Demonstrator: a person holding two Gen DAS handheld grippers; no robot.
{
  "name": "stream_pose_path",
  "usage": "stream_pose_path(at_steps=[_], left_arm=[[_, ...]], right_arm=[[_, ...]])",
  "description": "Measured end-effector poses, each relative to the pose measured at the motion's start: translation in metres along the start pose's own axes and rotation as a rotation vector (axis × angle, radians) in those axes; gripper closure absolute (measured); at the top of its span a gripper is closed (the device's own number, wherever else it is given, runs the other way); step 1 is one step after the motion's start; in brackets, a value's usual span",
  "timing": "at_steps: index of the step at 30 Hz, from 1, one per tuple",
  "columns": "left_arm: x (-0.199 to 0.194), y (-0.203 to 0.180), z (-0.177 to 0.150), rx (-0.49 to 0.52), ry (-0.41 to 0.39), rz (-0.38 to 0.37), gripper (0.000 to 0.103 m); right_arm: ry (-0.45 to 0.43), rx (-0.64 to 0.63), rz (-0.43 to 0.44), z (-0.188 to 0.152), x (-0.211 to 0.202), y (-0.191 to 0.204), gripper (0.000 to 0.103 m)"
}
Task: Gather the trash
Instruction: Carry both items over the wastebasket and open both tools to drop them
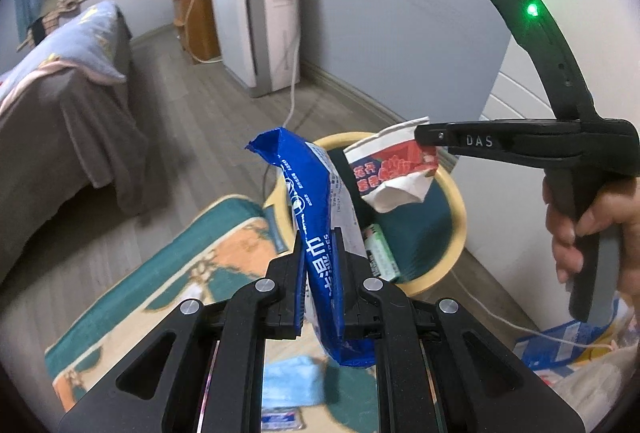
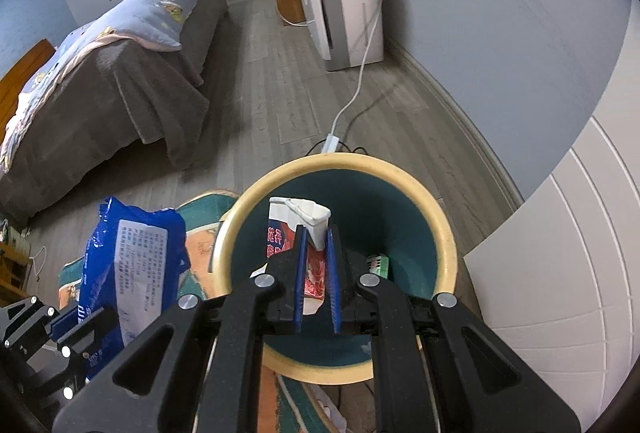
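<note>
Clearly both pieces of trash are light, limp packaging. The left gripper is clamped narrowly on a blue wet-wipes pack, pinched across its middle so the foil bends and its torn top flops over toward the waste bin. The right gripper is closed tightly on a crumpled red-and-white paper carton, held over the bin's open mouth. I judge the wipes pack soft and slick, likely to slide if gripped loosely, so a hold across the flat middle suits it; the carton is stiffer but crushable, and a pinch on its folded wall looks secure enough. Neither should weigh much, and neither is fragile. From the left wrist view one sees the right gripper's black handle and the person's hand around it, a patterned rug beside the bin, and a light blue cloth-like item lying below. That view also shows more packaging at lower right. The right wrist view alone looks straight down into the bin, showing its teal inside, a small green box at the bottom, and the printed white back of the wipes pack.
</note>
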State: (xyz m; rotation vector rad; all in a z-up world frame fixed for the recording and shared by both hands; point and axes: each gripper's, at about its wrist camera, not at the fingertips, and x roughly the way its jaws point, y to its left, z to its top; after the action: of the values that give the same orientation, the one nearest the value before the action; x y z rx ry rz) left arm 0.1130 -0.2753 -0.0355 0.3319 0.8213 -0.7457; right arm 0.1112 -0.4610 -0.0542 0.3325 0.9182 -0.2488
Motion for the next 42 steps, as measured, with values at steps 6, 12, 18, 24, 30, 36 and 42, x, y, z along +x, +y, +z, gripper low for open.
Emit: stream_pose_path(at_steps=[6,12,18,24,30,36,42], left_arm=[[0.013,-0.007,0.004,0.019,0.022,-0.028,0.091],[0.036,-0.022,0.009,0.044,0.050,-0.053,0.091],[0.067,-0.028,0.017,0.044,0.087,-0.038,0.091],[0.083,-0.023,0.029,0.021,0.081,-0.005,0.091],[0.072,-0.022,0.037,0.020,-0.003,0.001,0.089],[0.063,-0.019,0.032,0.012,-0.018,0.021,0.056],[0.041,-0.008,0.025,-0.012,-0.055,0.067,0.012]], right_arm=[[-0.008,0.066,-0.061,0.000,0.001,-0.027,0.093],[0.051,0.051,-0.202,-0.010,0.017,-0.031,0.093],[0.048,0.071,-0.156,-0.012,0.020,-0.031,0.093],[0.009,0.080,-0.099,-0.007,0.018,-0.029,0.093],[-0.060,0.084,-0.045,-0.001,0.008,-0.023,0.092],[-0.066,0.083,-0.044,0.001,0.007,-0.022,0.075],[-0.087,0.079,-0.033,0.004,0.000,-0.015,0.025]])
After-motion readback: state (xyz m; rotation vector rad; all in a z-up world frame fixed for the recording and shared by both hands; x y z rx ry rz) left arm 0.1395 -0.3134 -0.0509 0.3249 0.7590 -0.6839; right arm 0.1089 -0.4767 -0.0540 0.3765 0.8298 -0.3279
